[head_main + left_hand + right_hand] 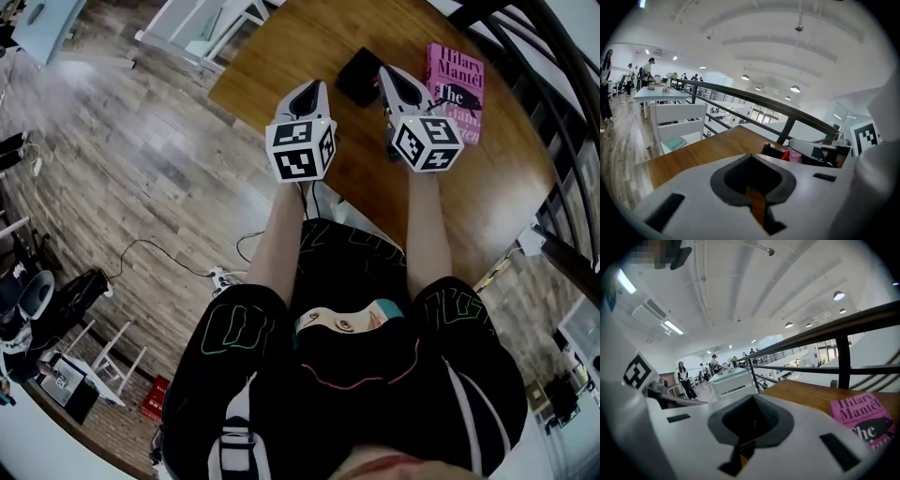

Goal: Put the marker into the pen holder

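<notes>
Closest, my left tongs (312, 89) and right tongs (389, 75) are both pressed together, empty, over the desk (281, 56). Red bit at the black pen holder (358, 77) is, I think, the marker (786, 155): light, stiff, smooth; I would grip its middle.

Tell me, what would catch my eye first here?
The left gripper and right gripper, white and each topped with a black-and-white marker cube, reach over a wooden table. A bright pink book lies beside the right gripper, and a small black holder sits between the two gripper tips.
</notes>
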{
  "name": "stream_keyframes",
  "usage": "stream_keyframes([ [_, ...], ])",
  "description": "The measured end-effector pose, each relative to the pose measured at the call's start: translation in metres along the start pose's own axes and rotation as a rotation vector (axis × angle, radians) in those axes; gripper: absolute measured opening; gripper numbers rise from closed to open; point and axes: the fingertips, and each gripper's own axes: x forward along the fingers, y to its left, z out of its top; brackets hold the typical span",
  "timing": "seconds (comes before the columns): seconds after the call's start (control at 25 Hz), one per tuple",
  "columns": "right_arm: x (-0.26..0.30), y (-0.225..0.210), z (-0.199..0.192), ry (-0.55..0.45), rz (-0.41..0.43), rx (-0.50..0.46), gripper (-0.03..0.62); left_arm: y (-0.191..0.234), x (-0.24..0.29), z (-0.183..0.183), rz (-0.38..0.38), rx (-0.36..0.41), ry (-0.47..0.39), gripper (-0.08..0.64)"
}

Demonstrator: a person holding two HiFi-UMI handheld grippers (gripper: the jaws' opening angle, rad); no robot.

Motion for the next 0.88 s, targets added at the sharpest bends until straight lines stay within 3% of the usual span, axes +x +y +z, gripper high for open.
stream_keyframes([
  [0.36, -0.01, -0.005, -0.016, 0.028, -0.012, 0.014, 0.005, -0.006, 0.001, -0.021, -0.009, -0.016, 0.031, 0.008],
  [0.88, -0.029, 0.016, -0.002, -0.027, 0.071, 0.013, 0.005, -0.012, -0.023, -0.012, 0.029, -0.032, -0.051, 0.008],
])
